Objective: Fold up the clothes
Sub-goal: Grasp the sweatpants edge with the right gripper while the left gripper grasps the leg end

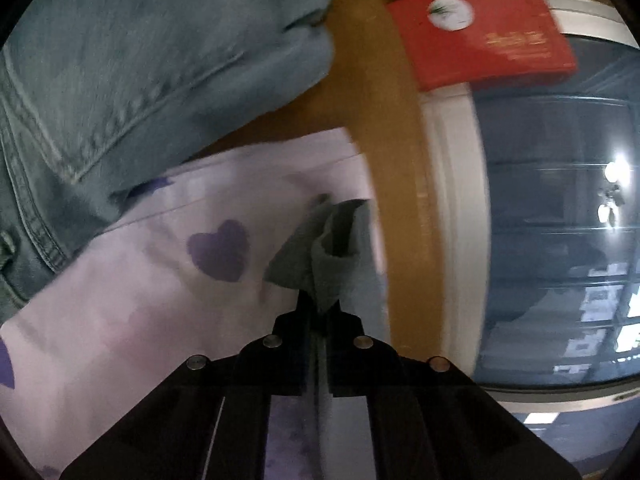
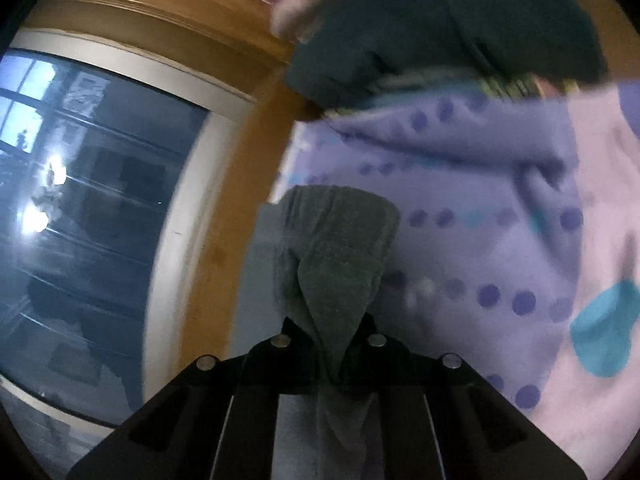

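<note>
left hand-held gripper (image 1: 320, 308): pinching grey cloth (image 1: 332, 240) corner;
right hand-held gripper (image 2: 332, 332): pinching another corner;
cloth: ahead of both, near worktop (image 1: 384, 120) edge

Grey cloth (image 1: 320, 248): we see only the bunched tips; the rest is hidden between the fingers of each gripper.
Jeans (image 1: 120, 80): cut off by our left view's edge.
Red box (image 1: 480, 28): print blurred, unreadable.
Dark teal garment (image 2: 440, 28): smeared, cropped at the top.
</note>
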Demonstrator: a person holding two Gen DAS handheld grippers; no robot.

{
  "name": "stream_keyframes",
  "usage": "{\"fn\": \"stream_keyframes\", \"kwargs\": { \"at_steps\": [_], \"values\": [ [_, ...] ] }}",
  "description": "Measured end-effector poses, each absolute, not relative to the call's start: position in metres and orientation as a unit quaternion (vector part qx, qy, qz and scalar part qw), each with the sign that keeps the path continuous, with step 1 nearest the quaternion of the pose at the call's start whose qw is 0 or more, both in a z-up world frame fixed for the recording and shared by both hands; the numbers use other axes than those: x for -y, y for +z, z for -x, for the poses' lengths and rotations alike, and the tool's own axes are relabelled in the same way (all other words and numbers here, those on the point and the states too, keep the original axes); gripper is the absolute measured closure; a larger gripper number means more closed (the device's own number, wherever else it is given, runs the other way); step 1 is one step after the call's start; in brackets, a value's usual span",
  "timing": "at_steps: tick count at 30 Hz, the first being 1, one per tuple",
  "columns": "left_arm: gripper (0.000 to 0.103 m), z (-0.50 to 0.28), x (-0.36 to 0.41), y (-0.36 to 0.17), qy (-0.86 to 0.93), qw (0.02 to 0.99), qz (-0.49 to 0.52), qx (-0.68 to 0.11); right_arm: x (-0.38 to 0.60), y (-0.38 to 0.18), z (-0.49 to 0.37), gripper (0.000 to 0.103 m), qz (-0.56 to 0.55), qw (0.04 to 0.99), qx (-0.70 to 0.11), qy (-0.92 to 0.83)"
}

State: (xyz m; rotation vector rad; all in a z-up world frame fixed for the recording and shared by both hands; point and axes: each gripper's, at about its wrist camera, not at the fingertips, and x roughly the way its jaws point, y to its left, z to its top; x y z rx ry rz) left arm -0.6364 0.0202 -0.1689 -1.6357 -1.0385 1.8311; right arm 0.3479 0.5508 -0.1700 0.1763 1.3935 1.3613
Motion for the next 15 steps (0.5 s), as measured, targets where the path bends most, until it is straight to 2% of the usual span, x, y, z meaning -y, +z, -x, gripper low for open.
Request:
{"fn": "stream_keyframes", "kwargs": {
  "at_steps": [6, 9, 15],
  "values": [
    [0.099, 0.641, -0.018, -0.138, 0.664, 0.256, 0.579, 0.398, -0.555, -0.131, -0.355, 0.097, -0.079, 0.55, -0.575, 0.601],
    [0.099, 0.607, 0.027, -0.125, 0.661, 0.261, 0.573, 0.409, -0.551, -0.119, -0.364, 0.097, -0.081, 0.543, -0.578, 0.603],
    [0.099, 0.589, 0.069, -0.128, 0.665, 0.249, 0.57, 0.414, -0.525, -0.112, -0.376, 0.097, -0.057, 0.548, -0.574, 0.606]
  ]
}}
